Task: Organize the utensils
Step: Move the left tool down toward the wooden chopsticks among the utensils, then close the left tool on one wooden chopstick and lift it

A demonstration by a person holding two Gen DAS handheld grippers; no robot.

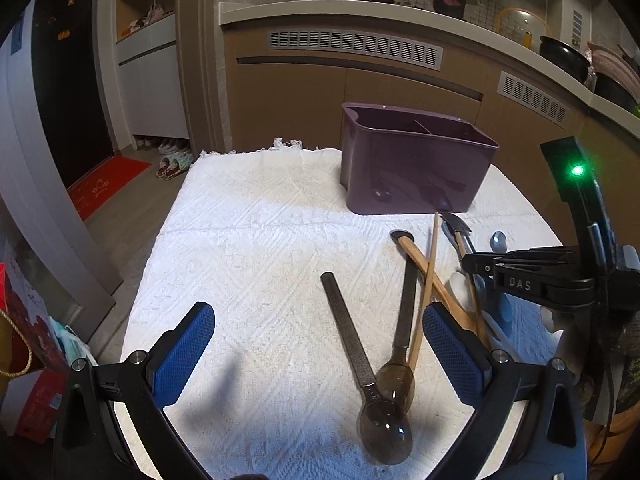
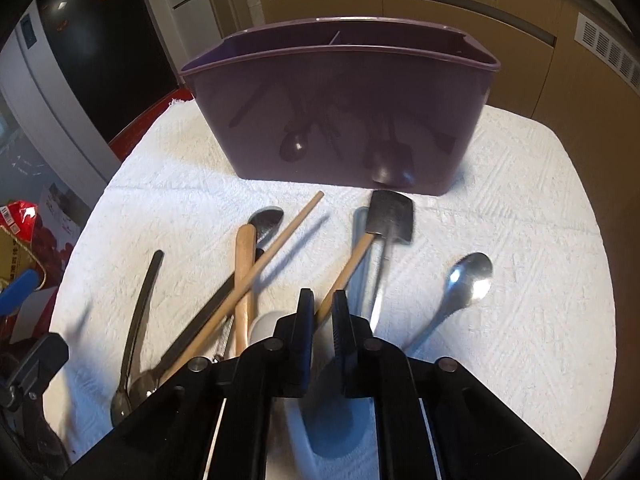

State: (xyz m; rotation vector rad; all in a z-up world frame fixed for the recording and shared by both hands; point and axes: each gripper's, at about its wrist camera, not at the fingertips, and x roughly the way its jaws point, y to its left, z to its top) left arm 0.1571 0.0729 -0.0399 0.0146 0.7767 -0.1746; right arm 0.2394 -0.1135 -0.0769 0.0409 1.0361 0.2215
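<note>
A purple divided utensil holder (image 1: 416, 164) (image 2: 340, 112) stands at the far side of a white towel (image 1: 260, 240) (image 2: 520, 260). Several utensils lie on the towel in front of it. My right gripper (image 2: 323, 304) (image 1: 476, 266) is shut on the wooden handle of a small metal spatula (image 2: 390, 216) (image 1: 456, 224), its blade pointing at the holder. A metal spoon (image 2: 468, 276) lies to its right, a wooden chopstick (image 2: 276, 248) and wooden-handled spoon (image 2: 246, 256) to its left. My left gripper (image 1: 320, 344) is open above two dark translucent spoons (image 1: 384, 428).
Brown kitchen cabinets (image 1: 360, 80) with vents stand behind the table. A red doormat (image 1: 108, 184) and slippers (image 1: 172, 164) lie on the floor at left. Red bags (image 1: 20, 340) (image 2: 24, 224) sit beside the table's left edge.
</note>
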